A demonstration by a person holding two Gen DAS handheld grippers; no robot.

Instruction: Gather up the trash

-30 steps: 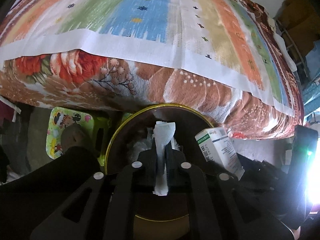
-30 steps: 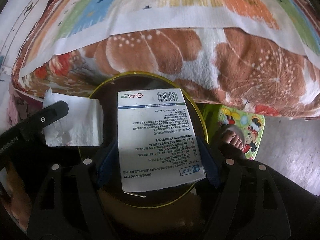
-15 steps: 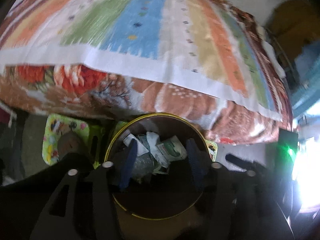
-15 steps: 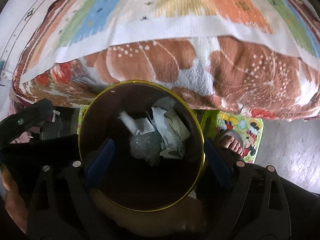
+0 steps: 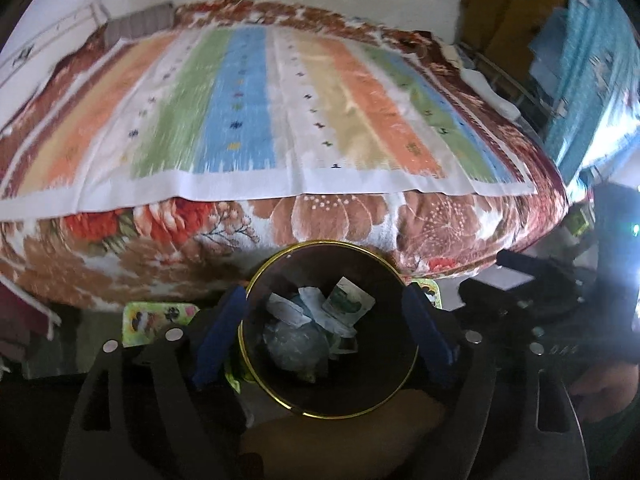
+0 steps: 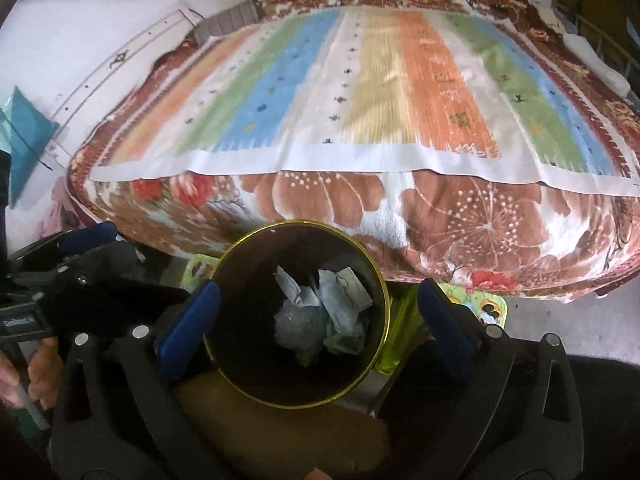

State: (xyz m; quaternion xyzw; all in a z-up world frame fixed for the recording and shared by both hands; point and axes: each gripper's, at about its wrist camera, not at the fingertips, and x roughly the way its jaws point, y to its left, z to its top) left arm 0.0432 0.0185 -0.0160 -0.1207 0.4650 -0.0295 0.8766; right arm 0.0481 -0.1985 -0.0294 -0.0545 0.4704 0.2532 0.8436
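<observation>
Both grippers, left (image 5: 326,334) and right (image 6: 310,320), hang over the bin (image 5: 276,394) by the bed's (image 5: 260,100) near edge, jaws apart, empty. Trash (image 6: 332,304) lies inside the bin.

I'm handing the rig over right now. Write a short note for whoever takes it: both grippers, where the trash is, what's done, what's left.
Left gripper: jaws wide open, empty, above the bin.
Right gripper: jaws wide open, empty, also above the bin.
Trash bin: dark, gold-rimmed, on the floor against the foot of the bed.
Trash: crumpled paper, a flattened carton and a clear plastic wad lie at the bottom of the bin.
Done: nothing is held, and all the trash in view is in the bin.
Left: no loose trash shows on the bed or the visible floor; check outside these views before stopping.
</observation>
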